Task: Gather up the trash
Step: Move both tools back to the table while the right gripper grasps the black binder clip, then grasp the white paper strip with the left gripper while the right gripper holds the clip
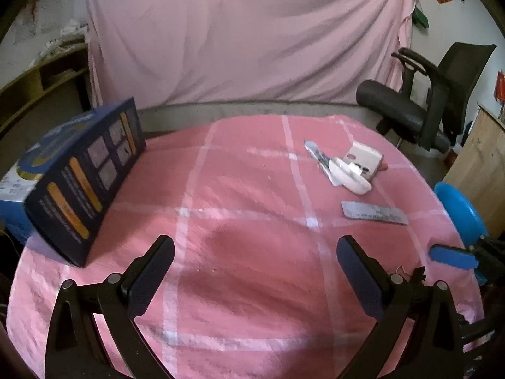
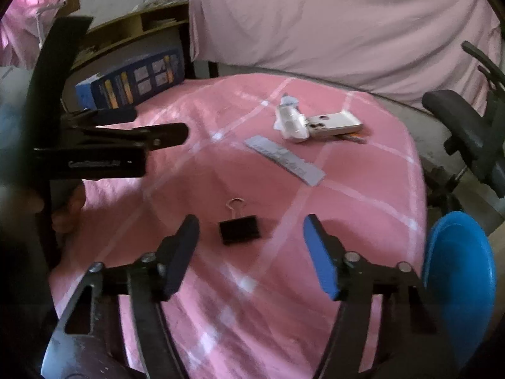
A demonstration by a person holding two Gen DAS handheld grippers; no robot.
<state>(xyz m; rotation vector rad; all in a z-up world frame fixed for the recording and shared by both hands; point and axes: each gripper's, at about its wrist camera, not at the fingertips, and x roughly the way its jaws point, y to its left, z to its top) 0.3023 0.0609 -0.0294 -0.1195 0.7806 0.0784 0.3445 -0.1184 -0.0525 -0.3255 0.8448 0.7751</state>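
Right wrist: spread claw (image 2: pixel 251 249) above binder clip (image 2: pixel 240 229).

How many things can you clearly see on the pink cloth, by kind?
Boxes: 2, dark blue carton, small white box
Binder clip: 1
Flat grey strips: 2
Crumpled white wrapper: 1
Total: 6

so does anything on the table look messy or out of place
Yes. The dark blue box at the far left leans tilted on another box rather than lying flat. A small heap of litter lies against a white box, with a flat wrapper loose nearby. A lone binder clip sits apart.
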